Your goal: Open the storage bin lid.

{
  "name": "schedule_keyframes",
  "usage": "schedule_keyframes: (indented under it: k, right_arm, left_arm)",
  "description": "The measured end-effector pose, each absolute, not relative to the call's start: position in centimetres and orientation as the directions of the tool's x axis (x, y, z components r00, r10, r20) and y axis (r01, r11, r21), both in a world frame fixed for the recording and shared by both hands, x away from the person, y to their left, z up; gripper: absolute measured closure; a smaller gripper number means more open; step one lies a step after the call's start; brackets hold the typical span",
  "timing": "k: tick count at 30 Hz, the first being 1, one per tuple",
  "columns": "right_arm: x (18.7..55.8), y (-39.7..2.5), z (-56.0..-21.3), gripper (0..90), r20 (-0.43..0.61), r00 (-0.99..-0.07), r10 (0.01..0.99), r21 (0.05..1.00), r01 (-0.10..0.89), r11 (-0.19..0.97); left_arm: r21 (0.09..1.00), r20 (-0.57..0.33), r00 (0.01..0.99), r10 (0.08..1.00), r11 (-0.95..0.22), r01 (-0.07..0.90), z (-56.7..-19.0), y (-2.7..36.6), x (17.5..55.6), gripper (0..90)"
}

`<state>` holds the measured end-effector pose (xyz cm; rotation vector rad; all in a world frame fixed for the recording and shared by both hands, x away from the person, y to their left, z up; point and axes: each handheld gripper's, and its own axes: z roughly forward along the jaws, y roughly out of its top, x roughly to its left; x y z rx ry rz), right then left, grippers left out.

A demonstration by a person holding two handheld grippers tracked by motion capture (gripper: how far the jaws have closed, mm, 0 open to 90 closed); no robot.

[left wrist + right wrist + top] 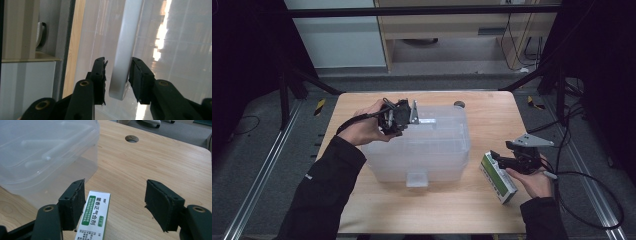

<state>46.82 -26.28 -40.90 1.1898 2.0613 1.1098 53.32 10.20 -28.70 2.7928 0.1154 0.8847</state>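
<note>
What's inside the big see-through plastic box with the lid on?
Through the clear plastic storage box only faint divider lines and the wooden table beneath show; nothing obvious lies inside. Its frosted walls blur the corners, so small things could hide. The left gripper straddles its white lid handle.

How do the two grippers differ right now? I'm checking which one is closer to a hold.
The left gripper has its jaws set either side of the bin's handle, narrowly open; the right gripper is spread wide. The left is over the clear bin; the right is low beside the green-and-white box. Neither is clamped.
</note>
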Motion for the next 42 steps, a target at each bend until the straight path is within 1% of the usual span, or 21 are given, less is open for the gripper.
schedule_keyframes:
  k: [1,4,12,22,24,27,29,30,32,37,42]
  right_arm:
    - [46.8,-26.2,-40.9,33.5,-0.031,-0.488,0.872,0.843,0.457,0.285]
    - [46.9,-26.0,-40.8,34.7,-0.030,-0.496,0.868,0.841,0.456,0.290]
    - [46.9,-25.1,-40.5,39.4,-0.027,-0.517,0.856,0.837,0.456,0.302]
    - [46.8,-24.1,-39.9,48.0,-0.015,-0.557,0.831,0.835,0.450,0.317]
    - [46.8,-23.9,-39.8,51.2,-0.011,-0.562,0.827,0.838,0.446,0.315]
    - [46.7,-23.5,-39.6,56.4,-0.009,-0.579,0.816,0.834,0.446,0.326]
    - [46.7,-23.5,-39.6,57.2,-0.008,-0.581,0.814,0.832,0.448,0.327]
    - [46.7,-23.3,-39.7,60.5,-0.010,-0.584,0.812,0.831,0.447,0.332]
    - [46.7,-23.3,-39.7,61.8,-0.006,-0.583,0.813,0.832,0.448,0.328]
    - [46.7,-23.1,-39.7,70.7,0.017,-0.597,0.802,0.829,0.458,0.322]
    - [46.7,-22.8,-39.9,79.9,0.046,-0.612,0.790,0.826,0.468,0.314]
  left_arm:
    - [0.209,0.567,0.814,0.125,-0.978,0.004,-28.7,10.2,53.4,68.1]
    - [0.210,0.558,0.820,0.125,-0.978,0.006,-28.8,10.2,53.4,72.1]
    - [0.165,0.579,0.811,0.081,-0.986,-0.019,-28.6,9.9,53.4,73.7]
    - [0.193,0.563,0.819,0.107,-0.981,-0.004,-28.2,10.0,53.9,73.4]
    - [0.206,0.564,0.816,0.123,-0.979,0.005,-27.9,10.2,54.2,73.1]
    - [0.204,0.568,0.814,0.123,-0.979,0.006,-27.6,10.1,54.6,72.7]
    - [0.200,0.570,0.812,0.124,-0.980,0.010,-27.4,10.0,54.8,72.6]
    - [0.198,0.571,0.811,0.124,-0.980,0.010,-27.3,10.0,54.9,72.6]
    - [0.210,0.565,0.813,0.140,-0.977,0.023,-27.1,10.1,55.1,72.5]
    - [0.230,0.562,0.812,0.159,-0.973,0.032,-26.8,10.2,55.7,72.1]
    - [0.230,0.578,0.800,0.161,-0.973,0.029,-26.5,10.2,56.2,71.7]
